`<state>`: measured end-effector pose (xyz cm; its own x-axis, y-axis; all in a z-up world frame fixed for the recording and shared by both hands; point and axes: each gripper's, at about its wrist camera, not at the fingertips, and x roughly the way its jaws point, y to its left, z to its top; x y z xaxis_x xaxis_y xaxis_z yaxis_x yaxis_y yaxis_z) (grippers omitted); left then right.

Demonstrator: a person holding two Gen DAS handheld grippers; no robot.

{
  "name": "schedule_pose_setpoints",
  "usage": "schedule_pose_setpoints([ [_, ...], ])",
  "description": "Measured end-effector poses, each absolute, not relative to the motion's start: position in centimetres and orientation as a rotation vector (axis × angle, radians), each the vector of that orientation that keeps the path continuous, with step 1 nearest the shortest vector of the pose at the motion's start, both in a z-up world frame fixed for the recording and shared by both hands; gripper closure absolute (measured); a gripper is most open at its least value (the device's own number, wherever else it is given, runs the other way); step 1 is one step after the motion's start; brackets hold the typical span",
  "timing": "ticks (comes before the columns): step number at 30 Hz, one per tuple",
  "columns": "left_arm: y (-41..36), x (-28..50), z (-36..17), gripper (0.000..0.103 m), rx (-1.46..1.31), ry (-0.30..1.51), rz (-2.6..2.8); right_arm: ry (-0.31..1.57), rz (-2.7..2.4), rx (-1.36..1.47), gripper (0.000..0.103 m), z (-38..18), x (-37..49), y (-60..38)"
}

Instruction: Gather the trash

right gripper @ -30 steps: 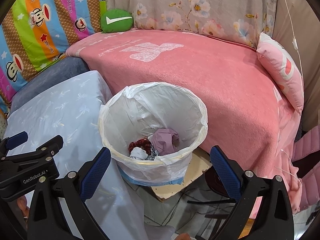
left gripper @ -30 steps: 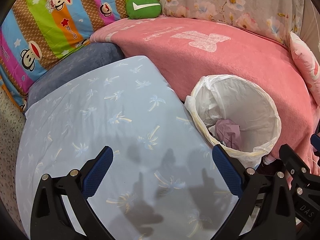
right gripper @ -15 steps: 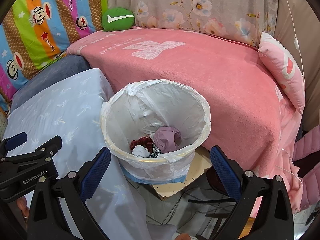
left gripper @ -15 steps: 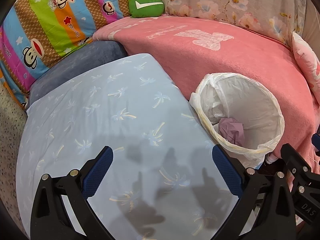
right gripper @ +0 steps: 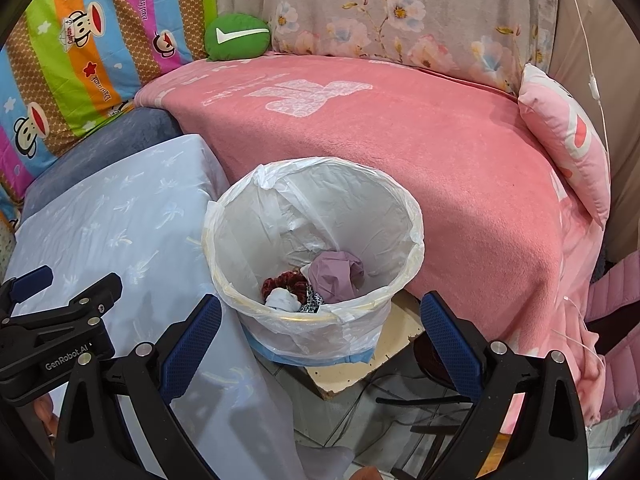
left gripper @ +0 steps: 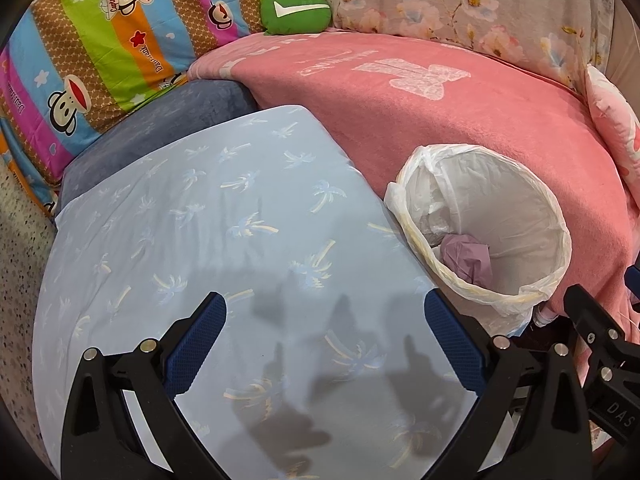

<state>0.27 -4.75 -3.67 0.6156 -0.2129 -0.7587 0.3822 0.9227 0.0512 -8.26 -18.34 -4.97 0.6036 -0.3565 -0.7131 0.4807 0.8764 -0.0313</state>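
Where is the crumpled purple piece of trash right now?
The purple trash lies at the bottom of the white-lined bin, centre of the right wrist view, beside a dark red item, between the blue palm-print cover and the pink blanket.

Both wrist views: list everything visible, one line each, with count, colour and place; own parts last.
trash bin: one, lined with a white bag, between the blue-covered surface and the pink bed.
crumpled paper: one, mauve, inside the bin.
dark red scrap: one, inside the bin, beside the paper.
white wad: one, inside the bin, below the red scrap.
pink blanket: one, over the bed.
light blue cloth: one, palm-tree print, covering the surface left of the bin.
green cushion: one, white swoosh, at the blanket's far edge.
striped monkey-print fabric: one, multicoloured, far left.
floral fabric: one, grey-beige, behind the bed.
pink pillow: one, right of the bed.
left tongs: black, blue pads, open, empty.
right tongs: black, blue pads, open, empty.
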Motion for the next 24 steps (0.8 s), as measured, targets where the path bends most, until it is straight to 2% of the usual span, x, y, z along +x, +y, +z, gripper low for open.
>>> schedule_pose_setpoints([
  [24, -4.56, 0.13, -3.76, 0.008, 0.221, 0.845, -0.342, 0.783, -0.485, 0.172, 0.006, -4.92, -8.16, -18.29],
])
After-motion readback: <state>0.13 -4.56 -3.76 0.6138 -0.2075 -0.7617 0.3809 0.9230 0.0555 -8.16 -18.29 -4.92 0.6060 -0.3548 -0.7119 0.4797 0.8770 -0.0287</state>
